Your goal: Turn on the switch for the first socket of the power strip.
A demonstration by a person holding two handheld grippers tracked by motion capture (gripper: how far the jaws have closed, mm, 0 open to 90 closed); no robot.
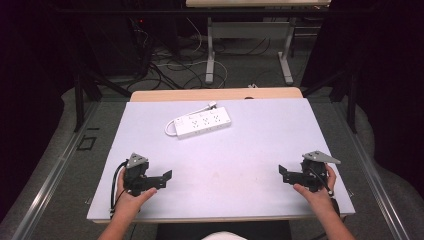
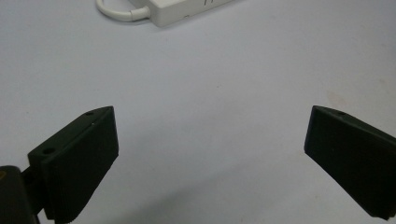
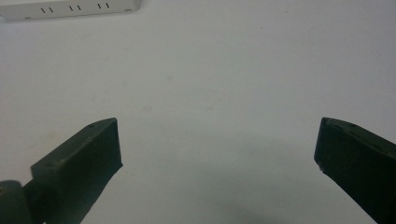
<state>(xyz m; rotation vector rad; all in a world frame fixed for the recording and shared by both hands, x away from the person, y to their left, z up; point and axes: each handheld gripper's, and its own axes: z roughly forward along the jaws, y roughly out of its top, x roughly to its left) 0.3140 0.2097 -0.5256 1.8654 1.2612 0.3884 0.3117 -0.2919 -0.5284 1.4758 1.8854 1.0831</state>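
Left tongs (image 1: 162, 179), right tongs (image 1: 286, 174): jaws wide apart.

A: What is on the worktop (image 1: 260, 145)?
B: A white power strip (image 1: 202, 124) at the back.
A: And the hands?
B: Each holds a black gripper, left gripper (image 1: 165, 179), right gripper (image 1: 285, 174), near the front.

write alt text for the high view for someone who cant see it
A person's two hands each hold an open black two-jaw gripper, left and right, low over a pale table top. A white plastic power strip with its looped cord lies beyond them, untouched.
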